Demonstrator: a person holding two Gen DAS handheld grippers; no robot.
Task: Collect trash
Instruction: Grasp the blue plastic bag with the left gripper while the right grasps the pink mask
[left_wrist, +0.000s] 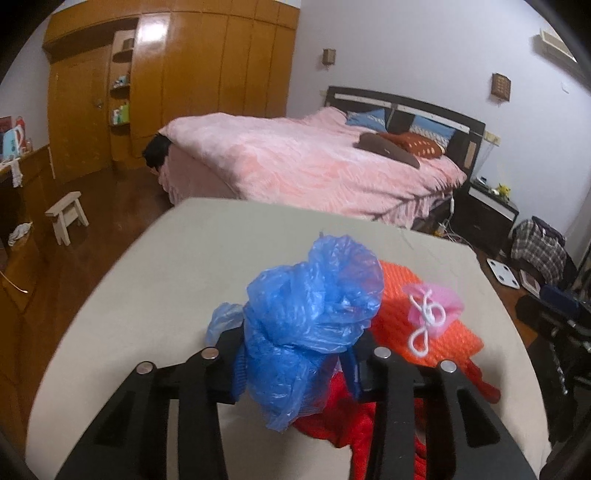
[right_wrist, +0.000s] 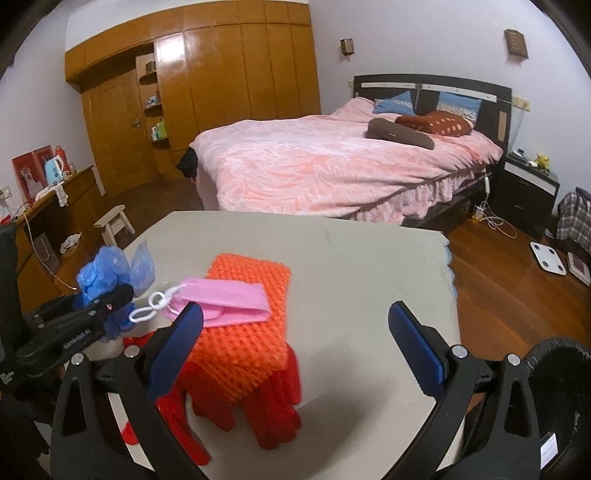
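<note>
Between left gripper (left_wrist: 295, 363) jaws: blue bag (left_wrist: 310, 321), crumpled, clamped, lifted off table (left_wrist: 147, 280). Right gripper (right_wrist: 295, 347) wide apart, empty, mask (right_wrist: 225, 302) just ahead-left on orange mat (right_wrist: 243, 343). Step: bag picked. Next, likely: carry to bin (right_wrist: 565, 398) at right, release.

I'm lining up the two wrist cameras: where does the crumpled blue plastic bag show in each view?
Left wrist: the blue plastic bag fills the lower centre, pinched in the left gripper.
Right wrist: it sits at the far left edge, at the tip of the left gripper seen from the side.
Shared landmark: the pink mask with white ear loops lying on the orange mat.
</note>
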